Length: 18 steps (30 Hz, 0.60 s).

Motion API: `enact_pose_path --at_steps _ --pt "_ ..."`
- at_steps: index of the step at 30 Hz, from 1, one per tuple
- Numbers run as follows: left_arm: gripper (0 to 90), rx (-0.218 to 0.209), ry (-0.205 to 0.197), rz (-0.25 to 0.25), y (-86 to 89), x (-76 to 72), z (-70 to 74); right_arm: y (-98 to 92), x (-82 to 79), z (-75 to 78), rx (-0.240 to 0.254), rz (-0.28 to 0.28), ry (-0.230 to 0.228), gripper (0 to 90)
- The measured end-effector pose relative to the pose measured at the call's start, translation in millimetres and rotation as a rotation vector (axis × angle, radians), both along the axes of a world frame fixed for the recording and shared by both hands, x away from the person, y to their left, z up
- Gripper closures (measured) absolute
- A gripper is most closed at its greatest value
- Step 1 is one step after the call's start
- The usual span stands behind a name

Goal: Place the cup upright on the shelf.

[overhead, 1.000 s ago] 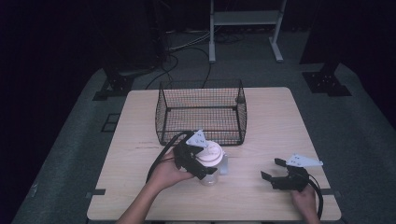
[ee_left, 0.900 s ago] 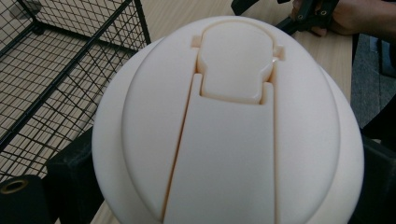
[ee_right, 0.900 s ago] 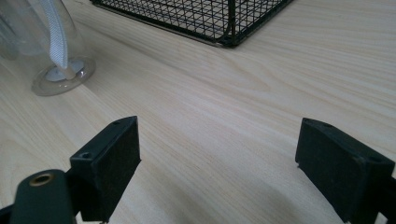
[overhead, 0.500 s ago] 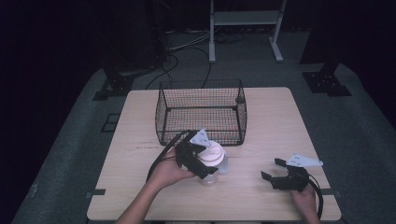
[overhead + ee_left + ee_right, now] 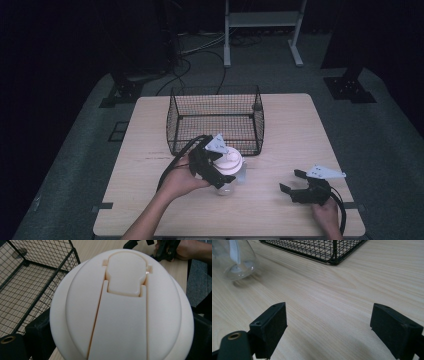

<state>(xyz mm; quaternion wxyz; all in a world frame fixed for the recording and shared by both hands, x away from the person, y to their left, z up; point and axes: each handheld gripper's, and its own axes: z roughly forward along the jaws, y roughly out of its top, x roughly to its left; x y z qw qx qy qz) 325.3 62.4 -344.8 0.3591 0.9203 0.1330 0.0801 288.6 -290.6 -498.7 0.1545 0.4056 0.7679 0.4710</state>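
The left claw [image 5: 220, 172] is clamped on a clear bottle's cream flip-top lid [image 5: 122, 305], just before the wire basket [image 5: 215, 120], apparently touching the counter [image 5: 280, 210]. The right claw [image 5: 292, 181] rests spread apart, well clear.

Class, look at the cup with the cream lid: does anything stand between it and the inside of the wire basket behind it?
Yes: the wire basket's near wall stands between it and the cup held in the left claw. The basket's top is open.
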Motion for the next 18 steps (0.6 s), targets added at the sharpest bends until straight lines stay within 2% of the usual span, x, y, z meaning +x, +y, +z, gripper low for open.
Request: enact_pose_path --at_steps 7,18 --pt "5.1 -0.002 -0.003 -0.008 -2.7 3.3 13.0 0.2 0.0 -0.1 0.003 -0.001 0.001 12.9" --pt "5.1 0.032 -0.007 -0.015 -6.1 18.6 40.1 -0.3 0.2 0.1 0.004 -0.004 -0.001 12.9"
